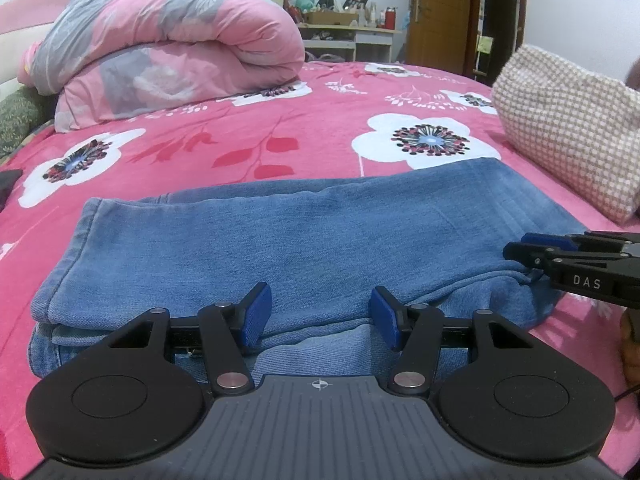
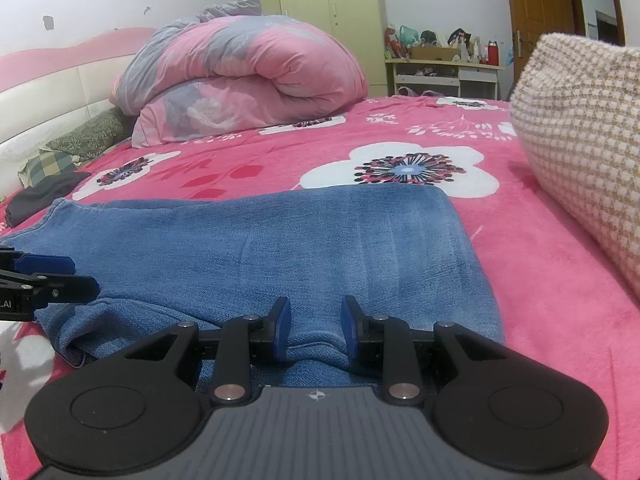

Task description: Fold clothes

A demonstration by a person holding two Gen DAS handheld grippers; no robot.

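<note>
A pair of blue jeans [image 1: 304, 236] lies folded into a flat band across the pink flowered bedspread [image 1: 248, 148]. My left gripper [image 1: 321, 316] sits at the near edge of the jeans, towards their left half. Its blue pads [image 1: 256, 316] stand wide apart and open, and the denim fold between them lies flat. My right gripper [image 2: 316, 328] is at the near edge of the right half of the jeans [image 2: 280, 248], jaws narrower but open, with denim lying between the pads. Each gripper shows at the side of the other's view: the right gripper [image 1: 520, 246] and the left gripper [image 2: 68, 272].
A rolled pink and grey quilt [image 1: 172, 44] lies at the head of the bed. A checked beige cushion [image 1: 568, 120] sits at the right beside the jeans. A dark garment [image 2: 36, 200] lies at the left. A shelf, a wardrobe and a wooden door stand behind the bed.
</note>
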